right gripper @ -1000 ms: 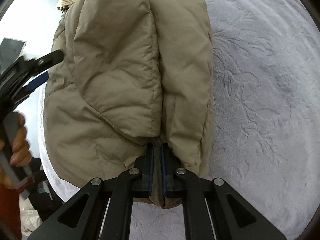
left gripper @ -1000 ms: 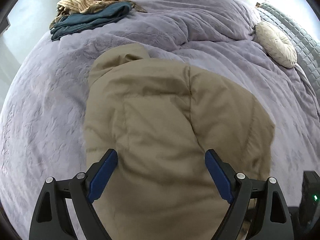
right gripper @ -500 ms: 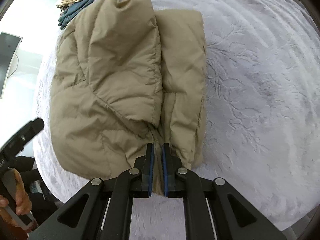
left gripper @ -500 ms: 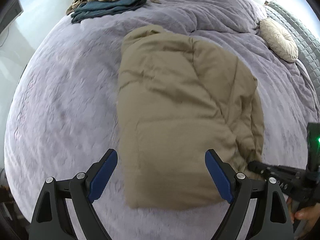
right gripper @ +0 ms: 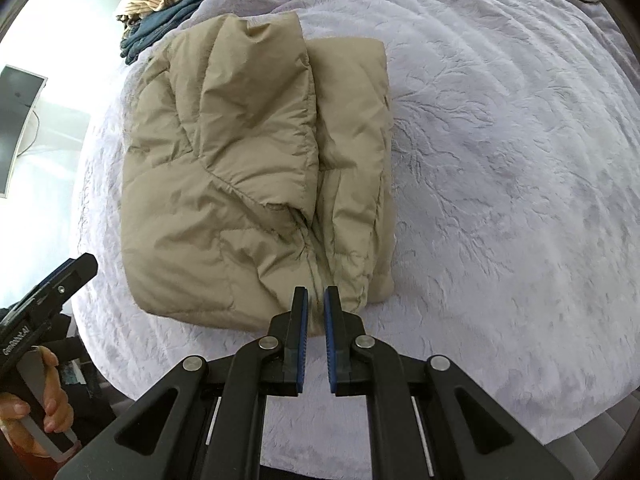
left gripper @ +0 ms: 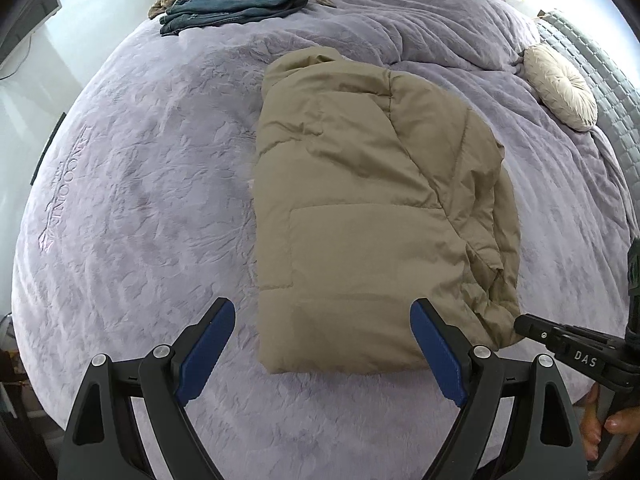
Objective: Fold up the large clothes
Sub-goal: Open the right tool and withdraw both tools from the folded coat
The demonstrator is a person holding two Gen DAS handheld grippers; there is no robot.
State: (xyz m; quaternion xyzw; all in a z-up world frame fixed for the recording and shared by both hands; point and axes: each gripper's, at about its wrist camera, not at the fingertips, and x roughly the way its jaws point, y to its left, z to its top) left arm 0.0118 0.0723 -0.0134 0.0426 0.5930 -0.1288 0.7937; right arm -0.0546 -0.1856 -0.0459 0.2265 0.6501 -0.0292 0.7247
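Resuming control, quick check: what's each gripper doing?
Left gripper: open, holding nothing.
Right gripper: shut, empty, above the tan jacket.

you see a puffy tan jacket (left gripper: 372, 208) of matt, lightly creased quilted cloth, lying on a plush lavender blanket (left gripper: 132, 184) with an embossed, fuzzy nap. your left gripper (left gripper: 324, 344) is matt black plastic with blue ribbed pads (left gripper: 436, 348) and shiny metal pins.
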